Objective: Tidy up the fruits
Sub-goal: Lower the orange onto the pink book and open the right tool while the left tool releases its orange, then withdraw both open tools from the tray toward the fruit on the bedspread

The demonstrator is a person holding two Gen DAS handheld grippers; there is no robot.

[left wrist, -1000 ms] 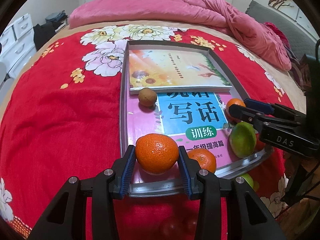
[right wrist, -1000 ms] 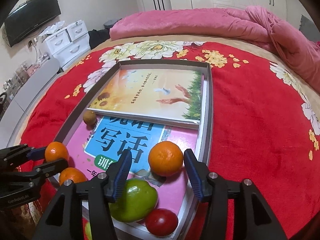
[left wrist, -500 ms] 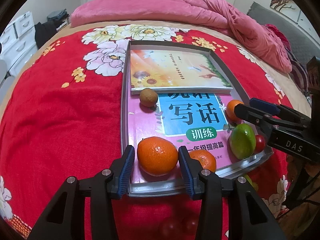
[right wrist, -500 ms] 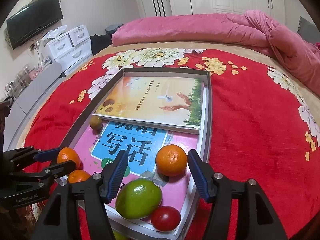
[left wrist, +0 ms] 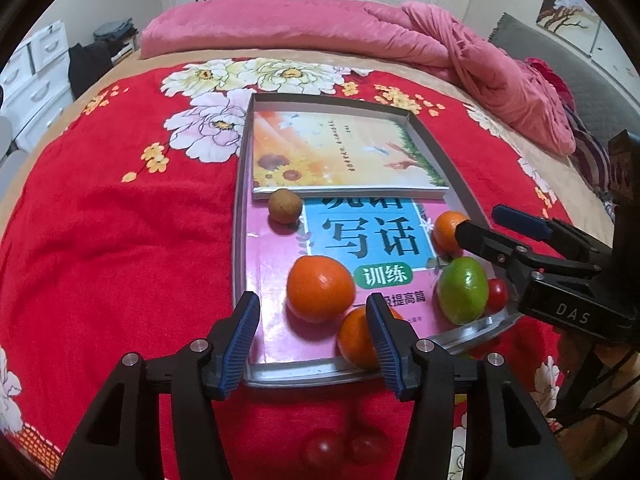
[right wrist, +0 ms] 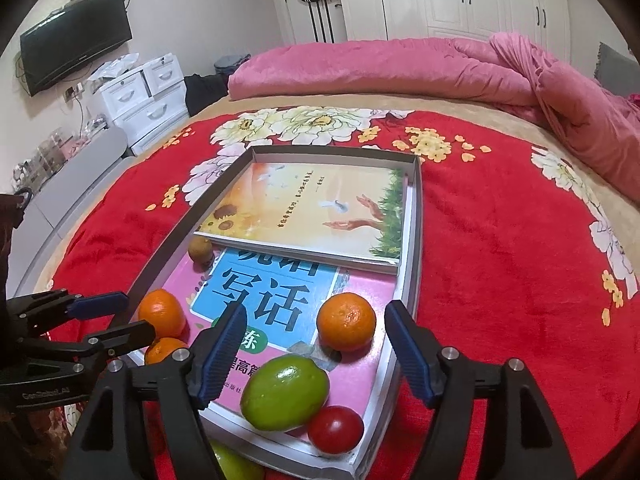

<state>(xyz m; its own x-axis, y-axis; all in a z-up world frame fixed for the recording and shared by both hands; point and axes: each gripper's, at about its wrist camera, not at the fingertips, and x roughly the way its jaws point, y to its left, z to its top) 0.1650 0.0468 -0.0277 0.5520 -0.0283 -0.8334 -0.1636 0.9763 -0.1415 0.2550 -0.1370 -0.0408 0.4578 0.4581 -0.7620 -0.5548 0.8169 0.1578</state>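
A: L tool [left wrist: 314,344] jaws opening, nothing gripped. Big orange [left wrist: 321,289] sits free in tray [left wrist: 240,216].
B: R tool [right wrist: 312,350]?
A: Also opening, empty; its orange [right wrist: 346,322] rests by right rim. I'd lift straight off, no nudging.

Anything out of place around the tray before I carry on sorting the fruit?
Yes. Two red tomatoes lie on the red blanket just outside the near rim of the tray, and a green fruit sits there too. Two books fill the tray floor, so the fruit rests on their covers.
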